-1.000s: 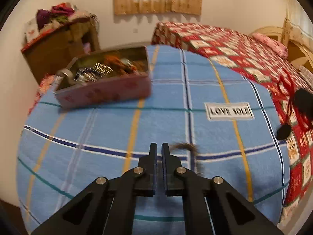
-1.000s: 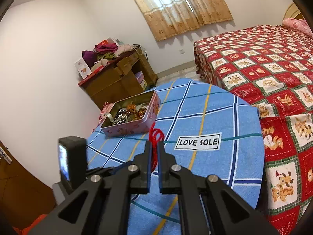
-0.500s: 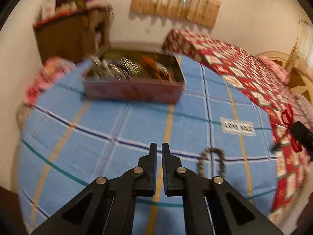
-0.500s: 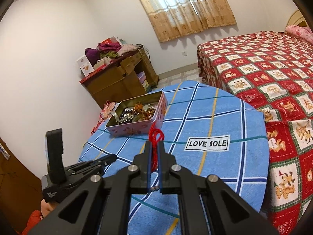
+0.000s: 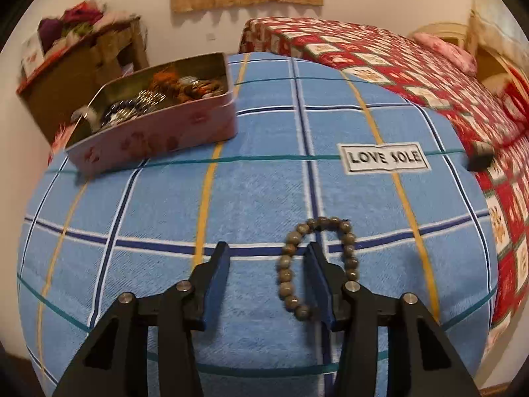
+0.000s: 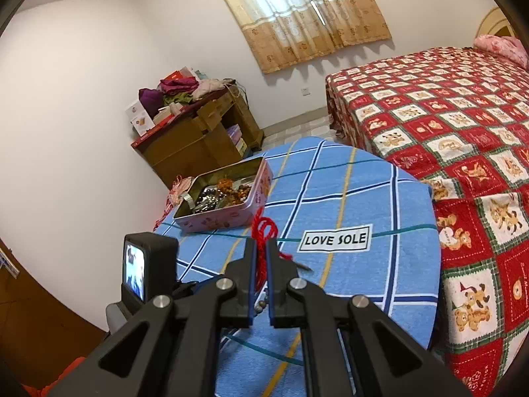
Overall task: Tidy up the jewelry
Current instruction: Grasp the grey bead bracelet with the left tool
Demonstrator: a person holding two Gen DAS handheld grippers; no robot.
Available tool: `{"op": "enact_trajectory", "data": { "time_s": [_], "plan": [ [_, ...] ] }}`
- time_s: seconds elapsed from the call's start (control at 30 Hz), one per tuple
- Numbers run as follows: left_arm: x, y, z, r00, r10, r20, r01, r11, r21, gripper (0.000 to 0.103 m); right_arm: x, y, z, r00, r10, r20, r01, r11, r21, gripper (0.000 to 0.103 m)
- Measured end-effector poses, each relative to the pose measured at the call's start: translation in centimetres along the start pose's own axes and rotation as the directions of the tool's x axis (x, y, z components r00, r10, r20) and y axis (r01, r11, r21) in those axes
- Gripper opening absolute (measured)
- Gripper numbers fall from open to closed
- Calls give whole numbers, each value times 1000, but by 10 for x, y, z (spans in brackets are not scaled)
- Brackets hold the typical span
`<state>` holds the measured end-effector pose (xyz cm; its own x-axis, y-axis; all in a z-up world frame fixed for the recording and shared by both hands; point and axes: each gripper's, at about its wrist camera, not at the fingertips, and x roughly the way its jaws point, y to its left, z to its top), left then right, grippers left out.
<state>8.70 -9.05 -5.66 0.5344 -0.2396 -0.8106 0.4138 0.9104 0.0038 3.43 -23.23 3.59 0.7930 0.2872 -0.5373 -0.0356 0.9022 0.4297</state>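
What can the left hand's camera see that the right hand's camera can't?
Only the left wrist view shows the whole brown beaded bracelet lying on the cloth, with the open left gripper over it, one finger inside its loop.

Only the right wrist view shows the red string cord pinched in the shut right gripper, and the wooden door at the left.

Both show the pink metal tin of jewelry on the blue checked tablecloth, and the red patchwork bed.
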Motion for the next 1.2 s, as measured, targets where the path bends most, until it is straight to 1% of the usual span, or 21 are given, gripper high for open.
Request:
{"op": "enact_trajectory", "data": {
  "time_s": [0.03, 0.07, 0.1, 0.17, 0.23, 0.27, 0.43, 0.5, 0.53, 0.7, 1.0, 1.2],
  "plan": [
    [-1, 0, -1, 1000, -16, 4, 16, 1000, 3, 28, 1, -1, 0, 1000, 2, -2, -2, 1000, 4, 7],
    [-1, -2, -2, 1000, -25, 10, 25, 1000, 13, 22, 2, -1, 0, 1000, 3, -3, -3, 1000, 4, 7],
    [-1, -3, -2, 999, -43, 12, 43, 999, 26, 8, 3, -1, -1, 1000, 4, -5, -4, 1000, 4, 7],
    [-1, -1, -3, 998, -70, 11, 69, 997, 25, 7, 3, 0, -2, 1000, 6, -6, -6, 1000, 5, 7],
    [-4, 4, -4, 994, -110, 21, 110, 994, 0, 7, 3, 0, -2, 1000, 6, -3, -6, 1000, 6, 7],
    [-8, 8, -4, 992, -119, 38, 119, 993, -16, 7, 2, 0, -1, 1000, 6, -1, -6, 1000, 5, 7],
    [-35, 26, 1, 983, -109, 149, 118, 992, -52, 7, 3, 2, 1, 1000, 6, 6, -6, 1000, 0, 7],
    [-46, 34, 4, 979, -90, 181, 105, 992, -71, 7, 6, 5, 2, 1000, 5, 5, -5, 1000, -3, 7],
    [-52, 39, 5, 978, -65, 199, 82, 994, -78, 7, 7, 6, 2, 1000, 7, 4, -7, 1000, -5, 7],
    [-68, 57, 12, 973, 22, 231, 7, 993, -122, 7, 16, 18, 5, 1000, 26, -4, -26, 999, -24, 7],
    [-80, 86, 18, 959, 152, 240, -110, 977, -180, 7, 29, 55, 22, 997, 79, 21, -76, 992, -99, 7],
    [-79, 105, 17, 955, 183, 234, -130, 966, -224, 7, 45, 72, 25, 994, 106, 5, -105, 987, -125, 7]
  ]
}}
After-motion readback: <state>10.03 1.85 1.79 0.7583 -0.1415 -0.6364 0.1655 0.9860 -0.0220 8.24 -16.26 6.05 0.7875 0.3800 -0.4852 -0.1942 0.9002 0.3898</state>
